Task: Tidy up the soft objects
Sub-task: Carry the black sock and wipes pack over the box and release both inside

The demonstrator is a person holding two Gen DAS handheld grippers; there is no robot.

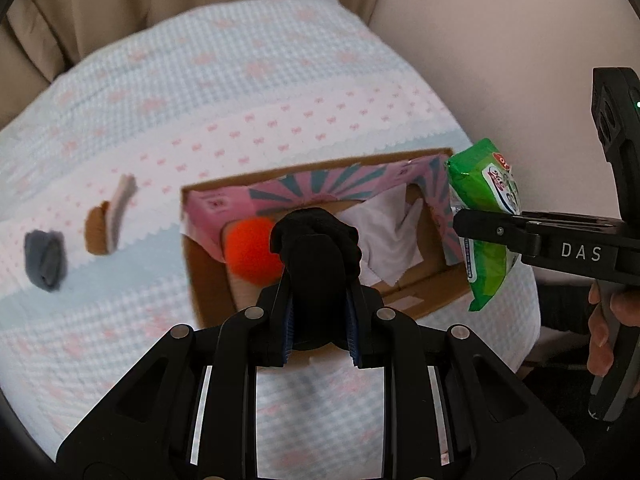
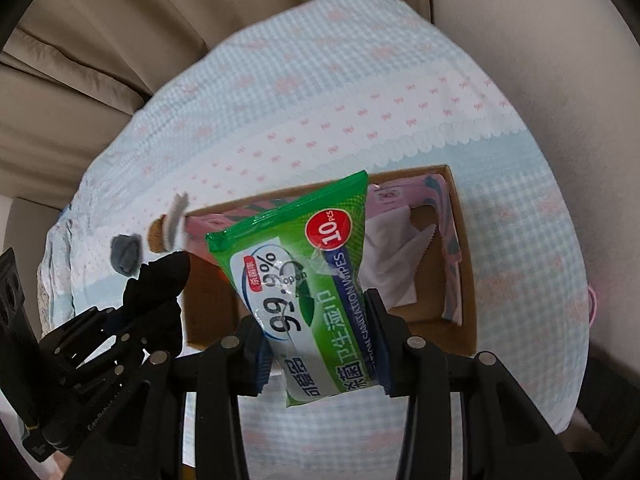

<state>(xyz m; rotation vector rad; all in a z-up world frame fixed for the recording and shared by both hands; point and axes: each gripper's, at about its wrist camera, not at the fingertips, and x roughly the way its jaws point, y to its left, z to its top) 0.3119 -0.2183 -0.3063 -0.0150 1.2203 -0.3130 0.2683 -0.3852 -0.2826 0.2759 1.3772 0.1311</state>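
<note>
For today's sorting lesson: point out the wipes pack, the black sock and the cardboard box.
wipes pack [image 2: 320, 280], right wrist view, printed front.
black sock [image 1: 316, 236], left wrist view, bunched top.
cardboard box [image 1: 208, 280], left wrist view, left inner wall.

Both grippers matte black, silver pivot rivets, blue finger pads [image 1: 354, 320]; right gripper [image 1: 486, 224] marked "DAS"; dark sleeve [image 1: 560, 308].

the green wipes pack [image 2: 316, 292] bears "99.9%" in large dark digits, "open" on its clear peel tab, and "10 pcs" in a red circle near its top. a blue band along one side reads "sanitation wipes", with white chinese characters "卫生湿巾" beside it. in the left wrist view, the right gripper [image 1: 480, 224] carries the white letters "das" on its black body.
</note>
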